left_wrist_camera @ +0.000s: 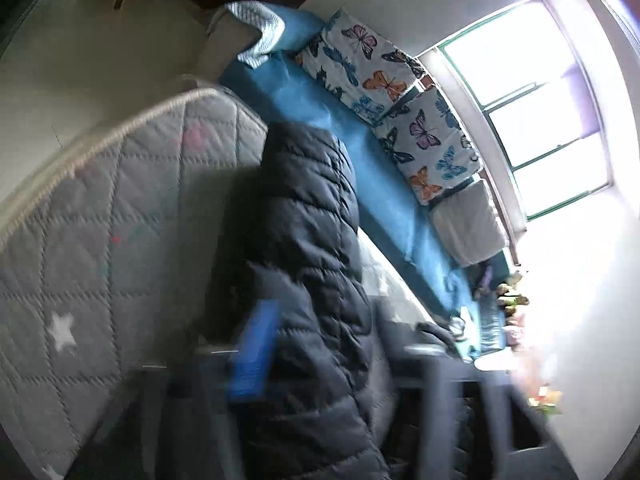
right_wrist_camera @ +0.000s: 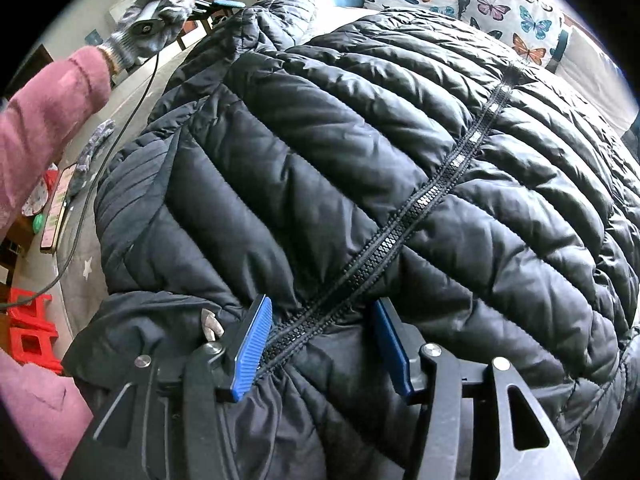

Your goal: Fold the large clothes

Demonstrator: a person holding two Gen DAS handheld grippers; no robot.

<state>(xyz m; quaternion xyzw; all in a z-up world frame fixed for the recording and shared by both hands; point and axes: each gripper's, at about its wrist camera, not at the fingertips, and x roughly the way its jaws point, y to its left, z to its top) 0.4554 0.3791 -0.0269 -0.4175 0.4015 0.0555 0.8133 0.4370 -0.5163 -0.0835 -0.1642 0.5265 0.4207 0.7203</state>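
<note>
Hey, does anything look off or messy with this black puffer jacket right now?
No damage shows. The black puffer jacket is zipped, its zipper running skewed across it. The left gripper lifts one far sleeve off the grey quilted mat. Fabric bunches between the right gripper's open blue pads.

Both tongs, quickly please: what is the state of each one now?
Left tongs: holding a sleeve of the black puffer jacket.
Right tongs: open, pads on either side of the jacket's zipper.

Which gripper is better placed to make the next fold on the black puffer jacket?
Probably the left gripper: it is raised at the jacket's far edge with a sleeve hanging from it, ready to carry across. The right gripper straddles the zipper near the hem, fingers apart, anchoring.
</note>
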